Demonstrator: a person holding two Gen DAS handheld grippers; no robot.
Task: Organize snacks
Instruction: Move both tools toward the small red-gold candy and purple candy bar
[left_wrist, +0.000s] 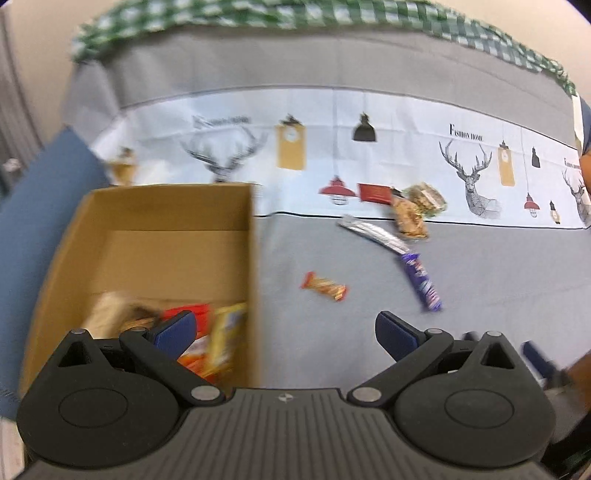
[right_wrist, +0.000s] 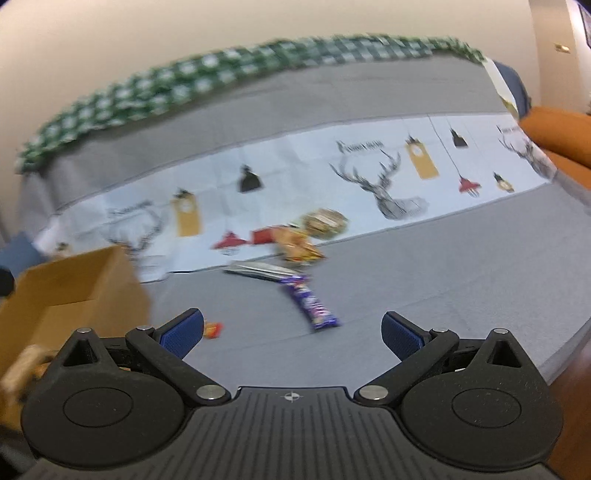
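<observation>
A brown cardboard box stands at the left and holds several snack packs. My left gripper is open and empty over the box's right wall. On the grey cloth lie a small orange candy, a purple bar, a silver bar, a tan snack bag, a round cookie pack and a red packet. My right gripper is open and empty, just short of the purple bar. The box and orange candy lie to its left.
The table is covered by a grey cloth with a white deer-print band and a green checked cloth at the far edge. A blue surface lies left of the box. An orange seat stands at the far right.
</observation>
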